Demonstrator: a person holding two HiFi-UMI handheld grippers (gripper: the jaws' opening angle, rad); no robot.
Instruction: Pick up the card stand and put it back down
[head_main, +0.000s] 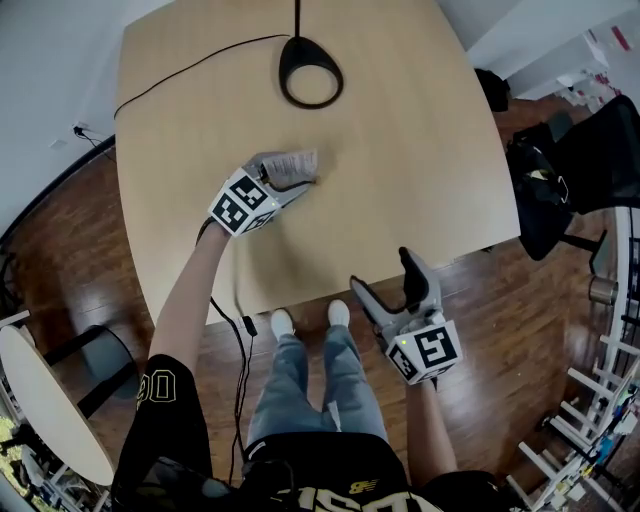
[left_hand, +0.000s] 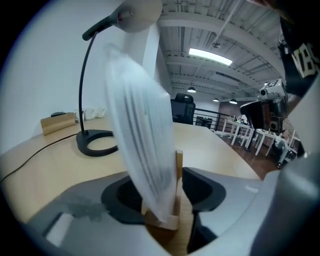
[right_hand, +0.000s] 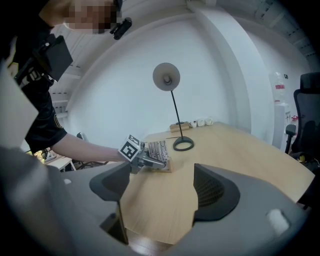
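The card stand (head_main: 293, 164), a small wooden base holding a clear sleeve with printed card, sits on the light wooden table (head_main: 420, 150) left of centre. My left gripper (head_main: 284, 180) is shut on it, with a dark pad against each side of the wooden base (left_hand: 172, 217). The clear sleeve (left_hand: 140, 135) leans up between the jaws, and the base looks to rest on the table. From the right gripper view the card stand (right_hand: 160, 150) shows beside the left gripper (right_hand: 150, 161). My right gripper (head_main: 385, 275) hangs open over the table's front edge, holding nothing.
A black desk lamp with a ring base (head_main: 311, 72) stands at the far middle of the table, its cable (head_main: 190, 62) running off left. A small wooden block (left_hand: 59, 123) lies at the far edge. A black office chair (head_main: 600, 150) stands to the right.
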